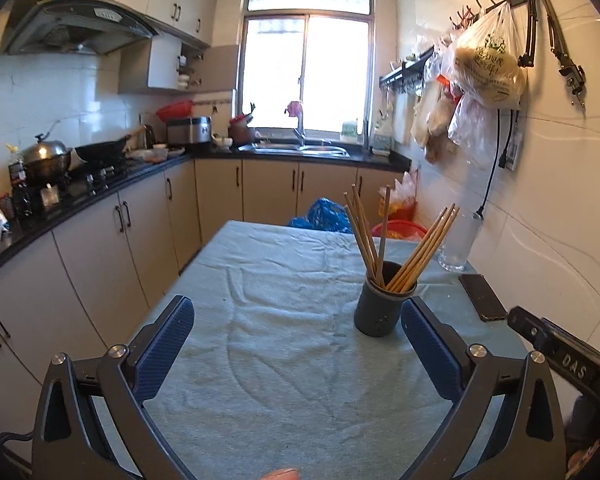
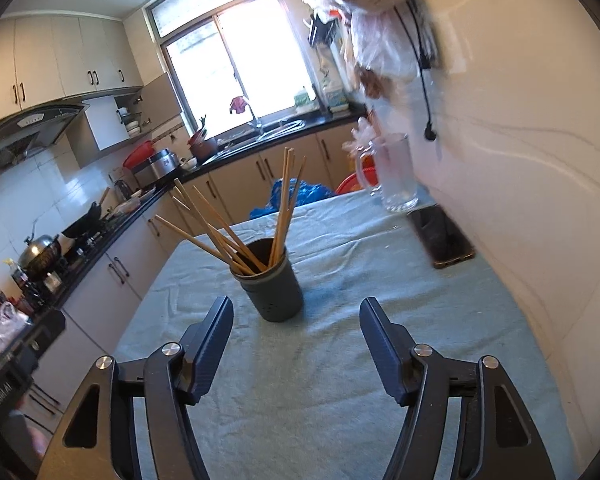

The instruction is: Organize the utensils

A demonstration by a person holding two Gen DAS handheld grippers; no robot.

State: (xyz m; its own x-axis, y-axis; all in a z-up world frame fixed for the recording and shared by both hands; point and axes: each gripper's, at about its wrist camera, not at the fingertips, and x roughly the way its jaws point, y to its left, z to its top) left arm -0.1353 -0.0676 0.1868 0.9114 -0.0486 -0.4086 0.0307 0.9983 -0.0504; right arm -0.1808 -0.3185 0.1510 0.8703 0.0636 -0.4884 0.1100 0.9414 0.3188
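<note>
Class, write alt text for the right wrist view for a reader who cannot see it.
A dark cup of chopsticks stands on a green tablecloth, just ahead of the open, empty right gripper. Behind, near the wall, lie a phone and a glass mug.

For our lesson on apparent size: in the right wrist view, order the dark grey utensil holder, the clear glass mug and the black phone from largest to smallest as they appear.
1. Dark grey utensil holder, though it sits nearest the camera.
2. and 3. Clear glass mug and black phone: they look alike in size, so no ranking.

Home kitchen: range hood [image 1: 80, 26] over gas stove w/ wok [image 1: 100, 150], sink [image 1: 300, 150] under window, cabinets.
</note>
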